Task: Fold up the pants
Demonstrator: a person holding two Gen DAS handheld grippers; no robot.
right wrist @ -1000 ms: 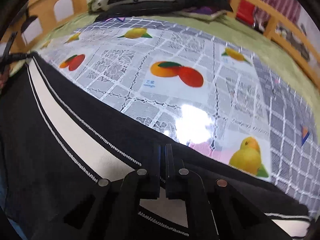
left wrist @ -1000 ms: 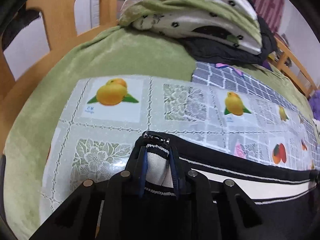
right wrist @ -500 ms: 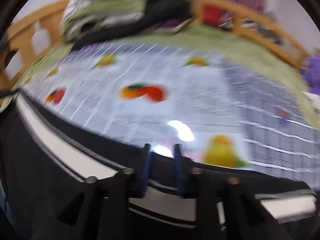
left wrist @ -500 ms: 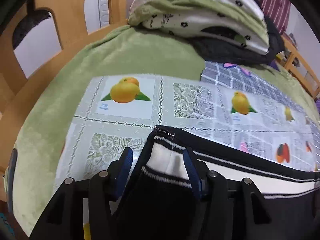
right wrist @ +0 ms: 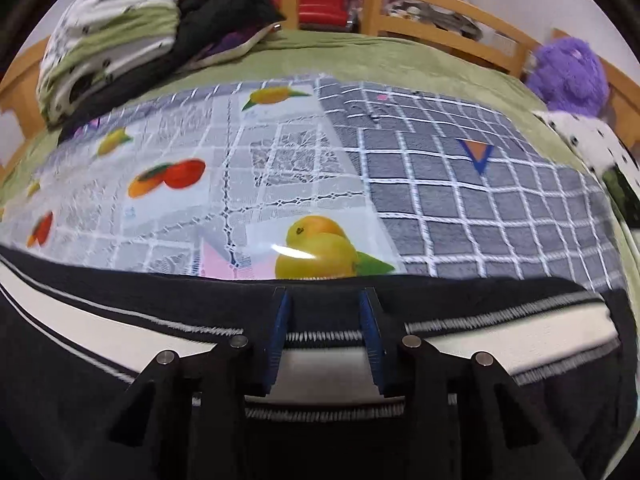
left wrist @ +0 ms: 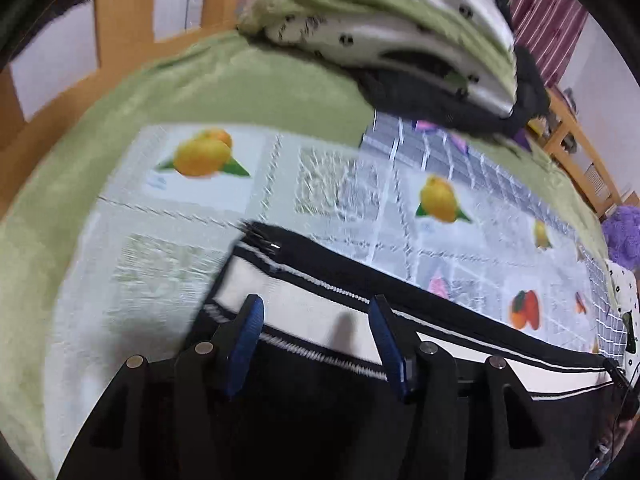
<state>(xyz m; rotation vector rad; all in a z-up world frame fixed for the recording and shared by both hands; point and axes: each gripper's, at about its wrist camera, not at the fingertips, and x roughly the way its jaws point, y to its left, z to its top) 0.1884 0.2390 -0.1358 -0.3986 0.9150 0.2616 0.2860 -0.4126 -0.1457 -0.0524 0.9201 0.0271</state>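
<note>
Black pants with a white side stripe (left wrist: 304, 300) lie flat on the fruit-print cloth (left wrist: 340, 184), their zipped end (left wrist: 260, 240) at the left. My left gripper (left wrist: 316, 312) hovers over that end with its blue pads apart and the stripe loose between them. In the right wrist view the pants (right wrist: 100, 332) run across the lower half. My right gripper (right wrist: 326, 300) stands open over their far edge, pads clear of the cloth.
Folded bedding (left wrist: 400, 32) and dark clothes (right wrist: 224, 4) are piled at the far side of the green bed cover (left wrist: 220, 92). A grey checked blanket (right wrist: 480, 200) lies to the right, with a purple plush toy (right wrist: 568, 76) and the wooden bed rail (right wrist: 440, 0) beyond.
Both grippers were shut on the pants and have opened, dropping the fabric flat. The right gripper has slid right along the pants' edge and rolled level.
</note>
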